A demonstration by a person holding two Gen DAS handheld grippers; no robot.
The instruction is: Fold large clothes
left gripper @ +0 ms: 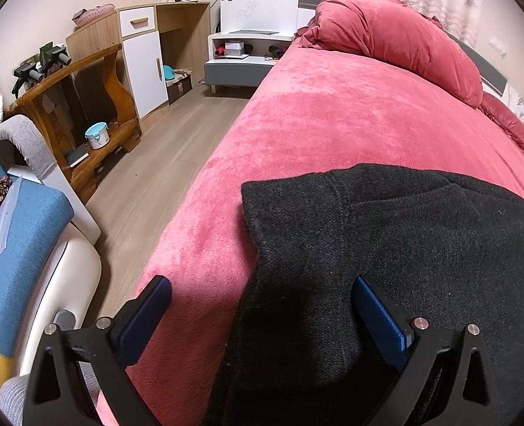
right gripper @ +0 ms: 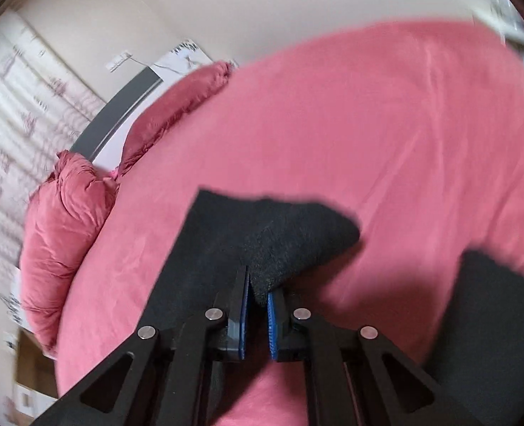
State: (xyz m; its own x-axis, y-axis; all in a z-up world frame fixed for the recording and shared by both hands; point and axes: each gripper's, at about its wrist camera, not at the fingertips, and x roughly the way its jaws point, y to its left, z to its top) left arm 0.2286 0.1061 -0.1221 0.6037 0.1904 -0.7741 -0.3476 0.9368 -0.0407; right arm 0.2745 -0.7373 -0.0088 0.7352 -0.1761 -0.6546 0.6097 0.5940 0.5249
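The black garment (left gripper: pixel 386 248) lies on the pink bed (left gripper: pixel 315 113) near its edge; the left gripper (left gripper: pixel 262 316) hangs spread above it; the right gripper (right gripper: pixel 258 294) pinches a fold of it

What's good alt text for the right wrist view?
The right gripper is shut on a fold of a black garment, lifting it off a pink bedspread. A red pillow and a patterned curtain sit at left; the frame is motion-blurred.
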